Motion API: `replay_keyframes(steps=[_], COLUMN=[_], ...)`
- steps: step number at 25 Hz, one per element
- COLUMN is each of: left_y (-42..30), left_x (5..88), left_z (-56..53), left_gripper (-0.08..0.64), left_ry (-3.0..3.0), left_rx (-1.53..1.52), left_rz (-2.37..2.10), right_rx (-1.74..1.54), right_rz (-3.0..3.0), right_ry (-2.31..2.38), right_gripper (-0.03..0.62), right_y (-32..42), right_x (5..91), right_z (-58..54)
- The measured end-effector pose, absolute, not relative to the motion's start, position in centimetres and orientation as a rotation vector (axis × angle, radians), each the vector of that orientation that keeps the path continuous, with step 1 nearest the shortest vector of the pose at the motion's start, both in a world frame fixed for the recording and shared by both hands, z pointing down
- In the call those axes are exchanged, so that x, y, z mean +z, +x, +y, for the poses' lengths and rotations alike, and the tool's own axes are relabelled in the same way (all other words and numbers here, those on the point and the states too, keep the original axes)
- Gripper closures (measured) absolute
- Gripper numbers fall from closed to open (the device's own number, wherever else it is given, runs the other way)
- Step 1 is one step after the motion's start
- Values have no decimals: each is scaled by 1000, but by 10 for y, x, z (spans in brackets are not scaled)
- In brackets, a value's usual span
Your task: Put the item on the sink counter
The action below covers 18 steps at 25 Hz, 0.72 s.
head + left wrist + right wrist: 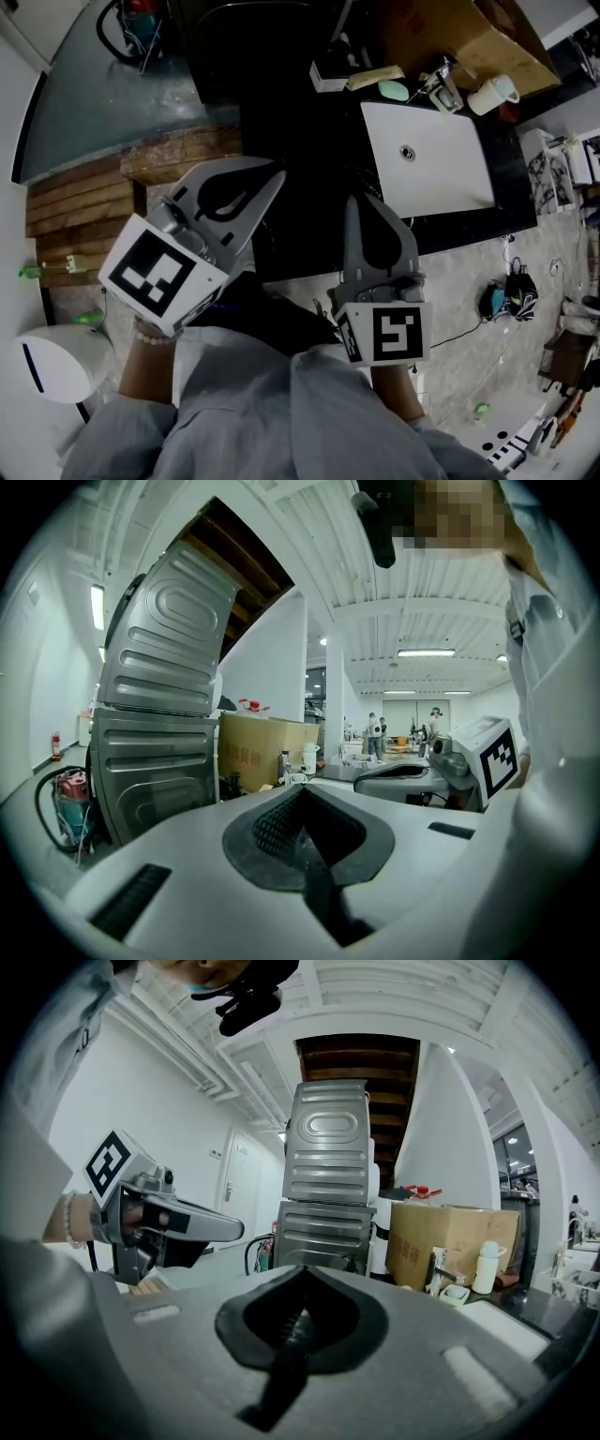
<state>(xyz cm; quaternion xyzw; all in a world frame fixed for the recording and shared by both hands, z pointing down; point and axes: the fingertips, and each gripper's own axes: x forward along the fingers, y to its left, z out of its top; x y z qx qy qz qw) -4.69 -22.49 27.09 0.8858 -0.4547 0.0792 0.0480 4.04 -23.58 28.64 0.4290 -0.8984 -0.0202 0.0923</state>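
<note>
Left claw (274, 180) and right claw (360, 202) are both pressed together and empty, aimed toward the sink (441, 173) at 1 o'clock, so I'd guess nothing's picked up yet.

Glossy black counter (323, 159), smooth white sink (450, 178), matt cardboard box (469, 37)

Right tool (302, 1274) (jaws together, empty) faces stacked metal appliances (326, 1185).
</note>
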Motion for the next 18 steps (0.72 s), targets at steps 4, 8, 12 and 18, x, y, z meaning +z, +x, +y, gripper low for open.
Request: replay_keyframes(steps=[4, 8, 12, 18], left_y=[-45, -46, -44, -42], left_x=[274, 274, 276, 277], left_z=[-223, -222, -221, -220], left_gripper=[555, 555, 555, 555], left_ry=[2647, 2693, 2669, 2649], left_rx=[233, 239, 241, 239], left_rz=[-1370, -1361, -1341, -1322], right_rx=[-61, -58, -49, -51], right_rz=[-2669, -2668, -2663, -2663], right_ry=[1264, 1259, 1258, 1263], right_gripper=[595, 595, 595, 594], right_y=[38, 37, 36, 35], right_x=[288, 288, 290, 289], right_z=[-235, -234, -233, -233])
